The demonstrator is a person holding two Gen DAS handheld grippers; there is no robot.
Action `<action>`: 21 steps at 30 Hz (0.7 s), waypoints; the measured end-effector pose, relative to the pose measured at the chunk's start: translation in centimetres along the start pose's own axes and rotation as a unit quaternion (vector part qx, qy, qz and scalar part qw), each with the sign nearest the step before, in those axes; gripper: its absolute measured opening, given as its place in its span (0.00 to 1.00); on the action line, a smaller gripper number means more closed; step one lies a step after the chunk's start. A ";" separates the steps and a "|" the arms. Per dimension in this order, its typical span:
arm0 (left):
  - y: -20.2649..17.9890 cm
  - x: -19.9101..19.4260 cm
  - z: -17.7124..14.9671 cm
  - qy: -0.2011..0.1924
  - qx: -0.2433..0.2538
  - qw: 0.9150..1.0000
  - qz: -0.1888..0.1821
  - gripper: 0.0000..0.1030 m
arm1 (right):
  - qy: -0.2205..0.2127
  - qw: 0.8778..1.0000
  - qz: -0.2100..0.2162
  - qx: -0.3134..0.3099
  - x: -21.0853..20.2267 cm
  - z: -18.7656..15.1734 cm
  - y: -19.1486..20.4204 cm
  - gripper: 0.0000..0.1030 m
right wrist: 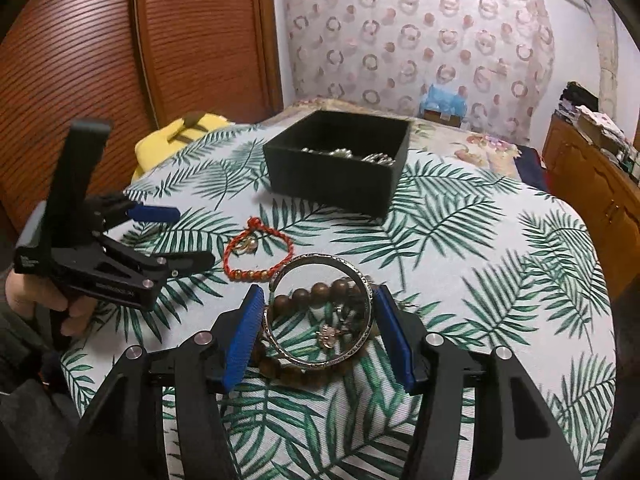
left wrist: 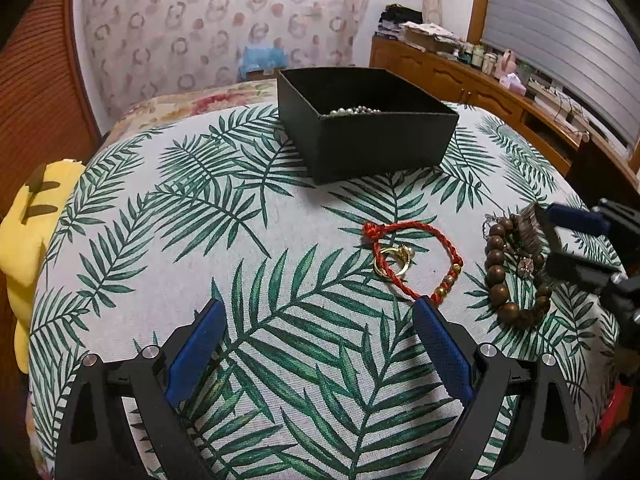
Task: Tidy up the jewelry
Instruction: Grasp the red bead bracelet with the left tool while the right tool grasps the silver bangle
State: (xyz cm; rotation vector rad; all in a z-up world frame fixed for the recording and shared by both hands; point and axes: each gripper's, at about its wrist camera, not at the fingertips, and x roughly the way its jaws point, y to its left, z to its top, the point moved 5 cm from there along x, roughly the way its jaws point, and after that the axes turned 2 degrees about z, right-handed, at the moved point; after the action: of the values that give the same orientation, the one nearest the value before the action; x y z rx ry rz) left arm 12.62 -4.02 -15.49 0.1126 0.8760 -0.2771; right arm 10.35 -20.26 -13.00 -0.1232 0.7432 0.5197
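Left wrist view: left gripper (left wrist: 316,312) spread wide, nothing between its fingers; black box (left wrist: 372,142) wall hides most contents, pearls (left wrist: 356,111) peeking. Right wrist view: right gripper (right wrist: 318,300) clamps silver bangle (right wrist: 320,312) above wooden beads (right wrist: 316,292); small charms beneath indistinct.

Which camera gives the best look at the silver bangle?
The right wrist view: the silver bangle sits whole between the right gripper pads. The left wrist view shows only its edge beside the wooden bead bracelet.

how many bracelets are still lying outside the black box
3: the red cord bracelet left of the pile, the wooden bead bracelet, and the silver bangle between the right claw pads. More may hide underneath.
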 end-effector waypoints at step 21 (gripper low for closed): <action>-1.9 -0.4 3.1 -0.016 0.013 0.999 -0.040 0.54 | -0.013 1.000 -0.019 0.020 -1.5 -1.9 -1.8 0.58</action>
State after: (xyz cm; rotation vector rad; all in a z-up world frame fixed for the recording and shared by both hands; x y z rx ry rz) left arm 14.14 -6.45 -13.14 0.0973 0.8464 -0.3653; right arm 9.15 -22.97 -13.47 -0.0920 0.7251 0.4697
